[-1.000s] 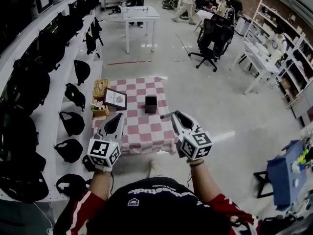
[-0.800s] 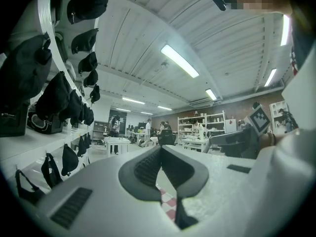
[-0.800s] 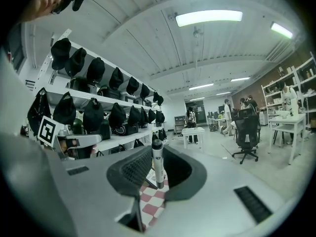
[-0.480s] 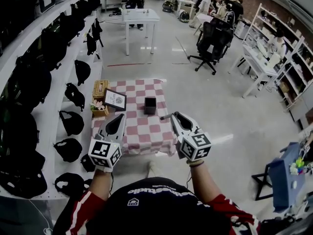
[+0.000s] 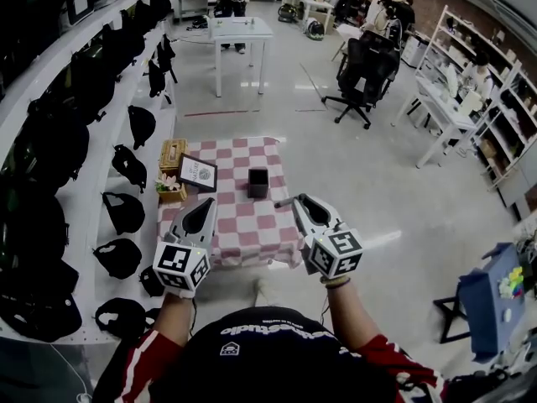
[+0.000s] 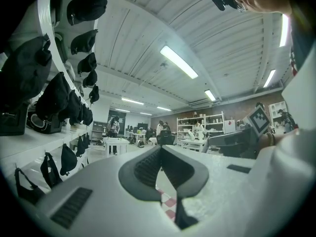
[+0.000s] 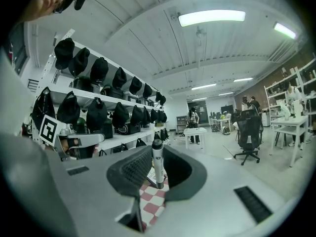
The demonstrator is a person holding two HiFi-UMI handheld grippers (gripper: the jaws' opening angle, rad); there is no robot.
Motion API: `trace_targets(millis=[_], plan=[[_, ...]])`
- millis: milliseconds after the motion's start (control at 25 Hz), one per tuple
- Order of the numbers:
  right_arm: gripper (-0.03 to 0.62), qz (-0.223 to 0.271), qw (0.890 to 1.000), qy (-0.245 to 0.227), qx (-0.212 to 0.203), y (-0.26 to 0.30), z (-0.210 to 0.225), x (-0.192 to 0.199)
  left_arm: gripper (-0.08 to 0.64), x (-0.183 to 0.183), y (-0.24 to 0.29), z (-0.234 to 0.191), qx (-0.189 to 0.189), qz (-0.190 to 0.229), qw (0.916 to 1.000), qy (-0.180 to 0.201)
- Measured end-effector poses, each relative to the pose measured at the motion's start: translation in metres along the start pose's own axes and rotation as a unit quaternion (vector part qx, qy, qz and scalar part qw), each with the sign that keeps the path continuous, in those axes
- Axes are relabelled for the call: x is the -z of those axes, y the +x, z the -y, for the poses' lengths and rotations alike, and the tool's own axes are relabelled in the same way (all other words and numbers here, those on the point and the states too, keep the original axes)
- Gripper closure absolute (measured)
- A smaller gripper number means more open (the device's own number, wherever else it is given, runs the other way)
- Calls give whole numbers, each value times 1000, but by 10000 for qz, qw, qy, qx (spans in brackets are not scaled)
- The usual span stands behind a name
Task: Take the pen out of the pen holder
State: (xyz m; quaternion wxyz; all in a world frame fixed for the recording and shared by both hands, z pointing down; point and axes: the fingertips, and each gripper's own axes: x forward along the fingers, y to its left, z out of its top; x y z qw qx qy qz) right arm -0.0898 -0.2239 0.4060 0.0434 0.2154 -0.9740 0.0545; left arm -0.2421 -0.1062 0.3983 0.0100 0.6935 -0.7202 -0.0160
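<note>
The pen (image 7: pixel 157 164) is sitting clamped between the jaws of the right gripper (image 5: pixel 297 200), out of the black pen holder (image 5: pixel 258 180) standing on the checkered table (image 5: pixel 252 235). The removal is looking done. The left gripper (image 5: pixel 205 203) is hovering closed and empty.

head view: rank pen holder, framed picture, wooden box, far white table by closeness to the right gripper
From the right gripper:
1. pen holder, just ahead-left
2. framed picture, further left
3. wooden box, far left, beyond the picture
4. white table, across the room
</note>
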Motion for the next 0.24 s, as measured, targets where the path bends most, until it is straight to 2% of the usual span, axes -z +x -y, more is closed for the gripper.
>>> trace_targets(millis=[240], plan=[[522,-21,10000,-30,-11,1,-4,-1,555,0,-2,-1,3,-2,10000,-15]])
